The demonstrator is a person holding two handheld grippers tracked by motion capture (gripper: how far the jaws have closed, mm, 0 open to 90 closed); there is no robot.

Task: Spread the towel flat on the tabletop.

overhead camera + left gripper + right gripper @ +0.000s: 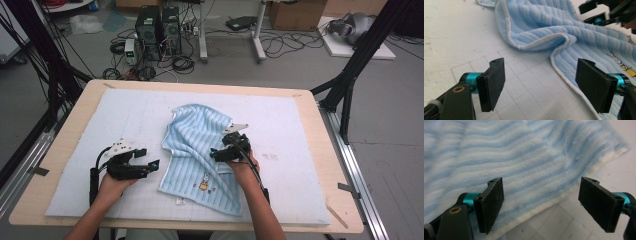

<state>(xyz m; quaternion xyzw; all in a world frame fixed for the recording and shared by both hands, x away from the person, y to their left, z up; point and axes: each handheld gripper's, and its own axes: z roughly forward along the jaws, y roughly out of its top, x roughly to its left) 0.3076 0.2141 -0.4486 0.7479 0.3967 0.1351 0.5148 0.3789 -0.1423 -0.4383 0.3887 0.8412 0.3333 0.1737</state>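
Both grippers' jaws stand released, nothing between: left gripper (156,164) beside the rumpled towel (196,145), right gripper (214,153) over it, on the white mat (125,115)

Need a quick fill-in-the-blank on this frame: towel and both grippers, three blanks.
1. The towel is striped white and ____.
2. The left gripper has its jaws ____, with nothing between them.
3. The right gripper hangs above the ____, jaws apart.

Missing words: blue; open; towel
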